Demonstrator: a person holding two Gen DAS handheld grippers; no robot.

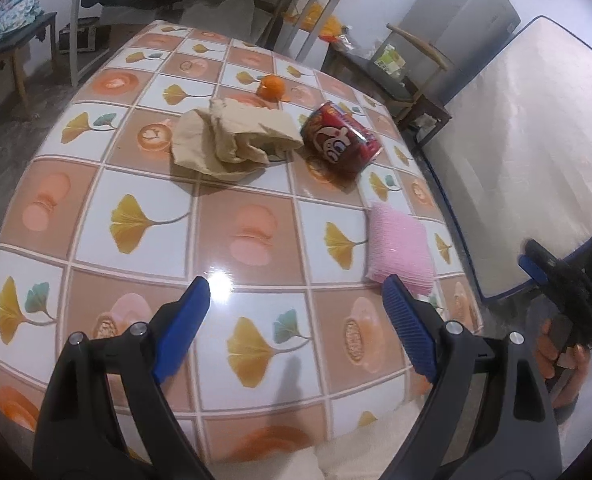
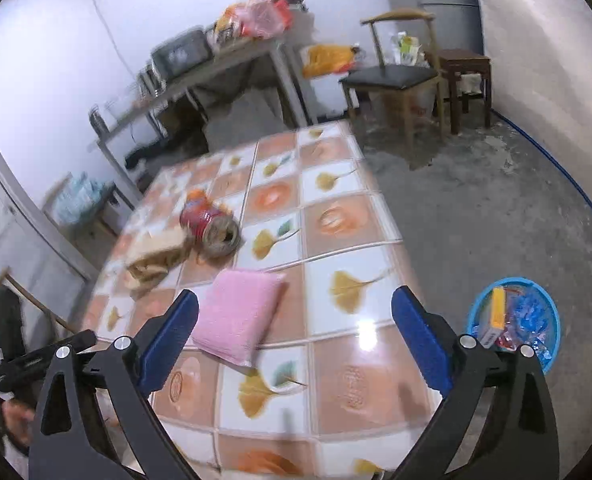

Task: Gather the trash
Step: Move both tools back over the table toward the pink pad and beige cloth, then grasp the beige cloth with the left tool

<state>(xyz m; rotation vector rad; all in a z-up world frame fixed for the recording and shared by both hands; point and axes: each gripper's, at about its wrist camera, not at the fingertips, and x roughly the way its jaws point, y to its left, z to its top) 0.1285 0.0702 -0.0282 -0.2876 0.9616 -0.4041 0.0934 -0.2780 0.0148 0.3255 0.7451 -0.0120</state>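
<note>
A crumpled tan paper bag (image 1: pixel 228 138) lies mid-table, with a red snack wrapper (image 1: pixel 337 140) to its right and an orange peel (image 1: pixel 270 87) behind. A pink sponge (image 1: pixel 399 246) lies near the right edge. My left gripper (image 1: pixel 296 312) is open and empty above the near table, short of the sponge. In the right wrist view my right gripper (image 2: pixel 296 320) is open and empty, the pink sponge (image 2: pixel 238 316) by its left finger; the red wrapper (image 2: pixel 210 224) and paper bag (image 2: pixel 158 256) lie beyond. A blue bin (image 2: pixel 513 320) with trash stands on the floor at the right.
The table has a tiled-pattern cloth (image 1: pixel 144 216). A mattress (image 1: pixel 535 152) leans at the right. A chair (image 2: pixel 395 80) and stool (image 2: pixel 465 80) stand beyond the table, and a cluttered metal table (image 2: pixel 216 76) stands by the wall. The other gripper (image 1: pixel 567 292) shows at the right.
</note>
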